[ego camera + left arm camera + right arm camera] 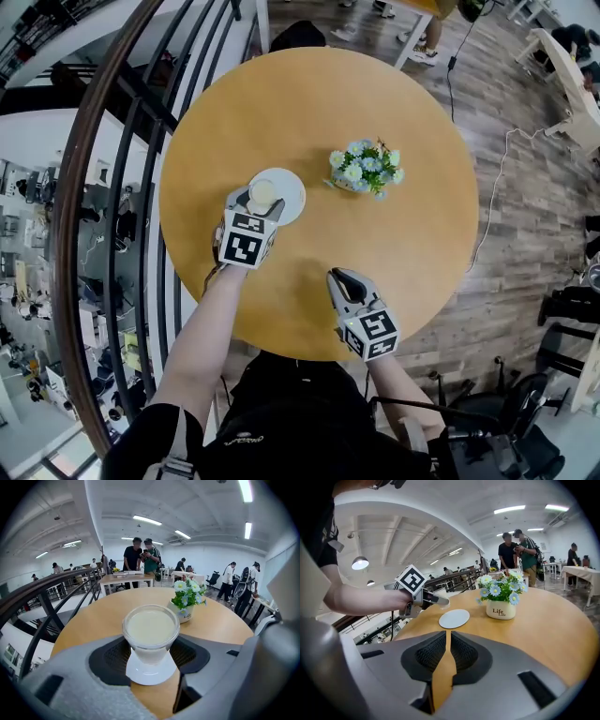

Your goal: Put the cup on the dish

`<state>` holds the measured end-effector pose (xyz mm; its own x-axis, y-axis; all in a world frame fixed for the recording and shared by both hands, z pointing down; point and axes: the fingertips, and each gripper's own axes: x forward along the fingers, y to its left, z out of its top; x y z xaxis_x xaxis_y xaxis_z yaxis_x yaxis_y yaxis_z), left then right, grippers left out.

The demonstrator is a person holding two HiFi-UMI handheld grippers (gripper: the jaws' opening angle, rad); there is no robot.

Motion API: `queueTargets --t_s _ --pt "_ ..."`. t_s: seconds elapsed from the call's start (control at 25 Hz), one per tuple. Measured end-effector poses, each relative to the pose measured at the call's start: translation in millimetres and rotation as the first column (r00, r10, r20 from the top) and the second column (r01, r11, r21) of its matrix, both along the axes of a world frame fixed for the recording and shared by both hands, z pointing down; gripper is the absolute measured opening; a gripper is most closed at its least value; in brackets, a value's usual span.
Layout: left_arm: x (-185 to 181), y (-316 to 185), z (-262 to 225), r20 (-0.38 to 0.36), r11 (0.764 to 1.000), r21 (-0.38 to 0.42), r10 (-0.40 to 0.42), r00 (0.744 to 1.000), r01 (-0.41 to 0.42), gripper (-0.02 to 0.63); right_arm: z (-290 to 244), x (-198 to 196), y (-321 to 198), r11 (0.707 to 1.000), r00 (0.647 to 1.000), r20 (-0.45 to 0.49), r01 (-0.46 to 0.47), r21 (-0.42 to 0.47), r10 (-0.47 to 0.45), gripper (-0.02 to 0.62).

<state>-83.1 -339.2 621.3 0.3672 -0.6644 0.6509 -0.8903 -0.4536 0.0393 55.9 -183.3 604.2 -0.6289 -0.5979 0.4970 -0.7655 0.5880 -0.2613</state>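
My left gripper (pixel 253 202) is shut on a clear cup (pixel 263 192) of creamy liquid, whose sides sit between the dark pads (pixel 112 660) in the left gripper view. The cup (pixel 151 630) hangs just over the white dish (pixel 150 672), which lies on the round wooden table (pixel 281 103). From the right gripper view the dish (pixel 454 618) looks bare, with the left gripper (pixel 424 598) reaching in at its left edge. My right gripper (pixel 343 281) rests low near the table's near edge, jaws together and holding nothing (pixel 446 641).
A small white pot of blue and white flowers (pixel 366 171) stands right of the dish (pixel 292 195). A dark curved railing (pixel 122 187) runs along the table's left side. People stand at tables farther back (pixel 143 555).
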Motion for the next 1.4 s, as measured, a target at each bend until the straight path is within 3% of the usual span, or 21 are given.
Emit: queueTargets --t_s 0.36,1.4 --pt "2 -25 41 0.06 0.997 -0.077 0.019 0.998 -0.014 0.258 7 -5 -13 1.0 1.0 -0.004 -0.005 -0.012 0.005 0.021" --pt "12 -19 80 0.095 0.987 -0.148 0.071 0.993 -0.056 0.258 17 0 -10 0.999 0.999 -0.002 -0.04 -0.027 0.039 0.021"
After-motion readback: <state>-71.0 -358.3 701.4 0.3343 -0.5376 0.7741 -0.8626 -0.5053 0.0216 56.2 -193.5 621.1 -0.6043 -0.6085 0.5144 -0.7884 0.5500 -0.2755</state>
